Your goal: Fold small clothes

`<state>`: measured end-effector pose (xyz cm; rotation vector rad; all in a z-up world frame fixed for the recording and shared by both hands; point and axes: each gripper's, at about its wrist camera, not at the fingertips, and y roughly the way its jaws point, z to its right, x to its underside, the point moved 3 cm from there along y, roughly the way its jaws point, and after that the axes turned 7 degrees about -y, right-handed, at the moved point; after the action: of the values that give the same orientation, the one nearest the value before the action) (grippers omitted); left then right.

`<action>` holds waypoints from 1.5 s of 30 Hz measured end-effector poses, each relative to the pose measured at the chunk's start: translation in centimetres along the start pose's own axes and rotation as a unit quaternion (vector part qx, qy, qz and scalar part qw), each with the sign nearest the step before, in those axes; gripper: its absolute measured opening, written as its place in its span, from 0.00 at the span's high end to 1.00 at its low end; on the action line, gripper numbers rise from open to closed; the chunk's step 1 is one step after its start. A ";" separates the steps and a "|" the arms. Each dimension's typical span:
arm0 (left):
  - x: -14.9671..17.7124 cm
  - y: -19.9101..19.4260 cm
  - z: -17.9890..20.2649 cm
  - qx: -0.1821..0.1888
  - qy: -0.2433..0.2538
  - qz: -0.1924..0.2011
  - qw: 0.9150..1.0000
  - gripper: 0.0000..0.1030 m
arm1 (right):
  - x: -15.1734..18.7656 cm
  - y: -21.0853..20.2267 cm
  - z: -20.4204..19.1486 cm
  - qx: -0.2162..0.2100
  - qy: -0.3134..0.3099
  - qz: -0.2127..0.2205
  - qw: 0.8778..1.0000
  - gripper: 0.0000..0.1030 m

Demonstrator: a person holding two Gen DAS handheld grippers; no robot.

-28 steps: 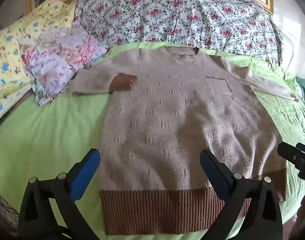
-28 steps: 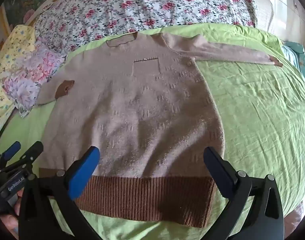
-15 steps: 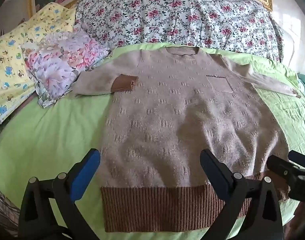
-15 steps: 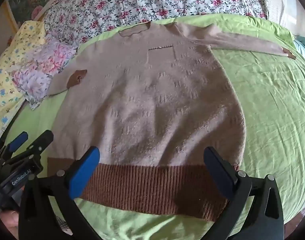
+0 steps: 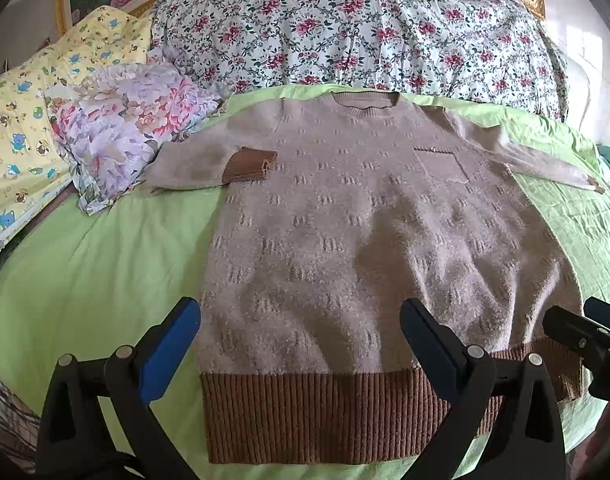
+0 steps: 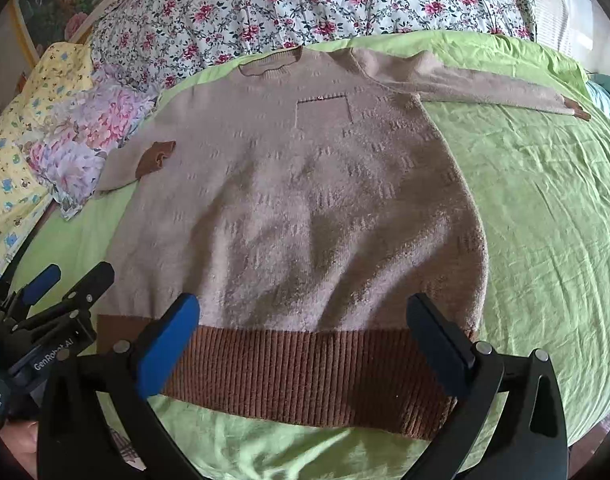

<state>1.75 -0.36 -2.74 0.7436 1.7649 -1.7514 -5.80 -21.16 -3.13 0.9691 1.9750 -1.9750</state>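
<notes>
1. Underneath everything, a wrinkled lime-green sheet, smooth cotton, stretching ahead of both tools.
2. Piled beyond it, a rose-print quilt and a puffy floral pillow.
3. Flat on the sheet, just ahead of both tools: fuzzy beige knit sweater with ribbed brown hem, square chest pocket, one sleeve folded inward.
4. Left gripper spread wide over the hem, grasping nothing.
5. Right gripper likewise gaping, empty, poised above the hem.
</notes>
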 end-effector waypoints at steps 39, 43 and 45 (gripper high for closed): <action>0.8 1.2 0.6 -0.019 -0.003 -0.007 1.000 0.03 | -0.1 0.1 0.6 0.003 0.002 0.005 1.000 0.00; 0.8 1.3 0.6 -0.018 -0.004 -0.008 1.000 0.03 | 0.0 0.1 0.5 0.003 0.001 0.004 1.000 0.00; 0.9 1.3 0.6 -0.018 -0.004 -0.008 1.000 0.03 | 0.1 0.2 0.6 0.004 0.001 0.003 1.000 0.00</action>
<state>2.11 -0.96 -4.30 0.7077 1.7976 -1.7253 -5.91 -21.69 -3.37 0.9776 1.9638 -1.9798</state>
